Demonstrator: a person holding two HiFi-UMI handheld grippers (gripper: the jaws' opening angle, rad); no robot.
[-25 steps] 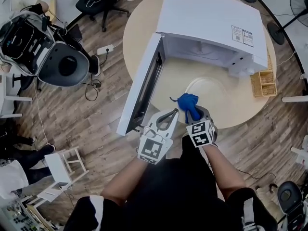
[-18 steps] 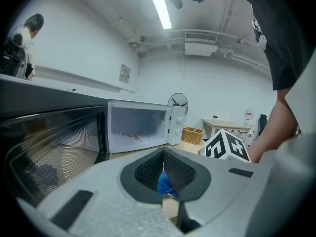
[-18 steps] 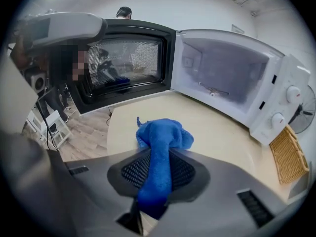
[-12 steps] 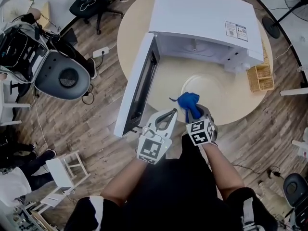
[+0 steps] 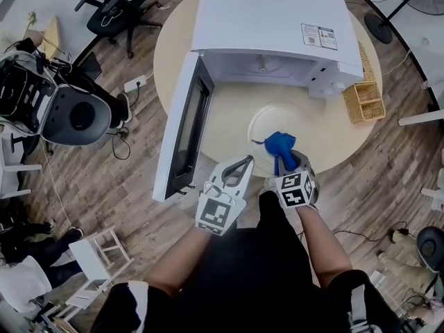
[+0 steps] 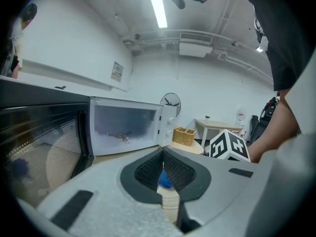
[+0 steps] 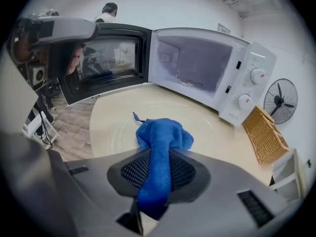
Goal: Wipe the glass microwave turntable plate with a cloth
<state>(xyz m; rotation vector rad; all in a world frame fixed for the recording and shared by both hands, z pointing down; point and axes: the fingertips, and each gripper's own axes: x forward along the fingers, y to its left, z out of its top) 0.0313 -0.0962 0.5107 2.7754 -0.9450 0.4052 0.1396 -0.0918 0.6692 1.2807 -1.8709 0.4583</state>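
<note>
Right hand-held gripper [image 5: 284, 166] clamps a blue cloth [image 5: 279, 144] whose bunched end sits on the glass turntable plate [image 5: 266, 120], lying on the bench [image 5: 229, 116] before the open microwave [image 5: 270, 19]. Left hand-held gripper [image 5: 243, 164]: jaws together, empty.

Bright, even indoor light; both gripper views bend and darken at edges.

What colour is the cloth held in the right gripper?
Blue. The cloth shows best in the right gripper view.
</note>
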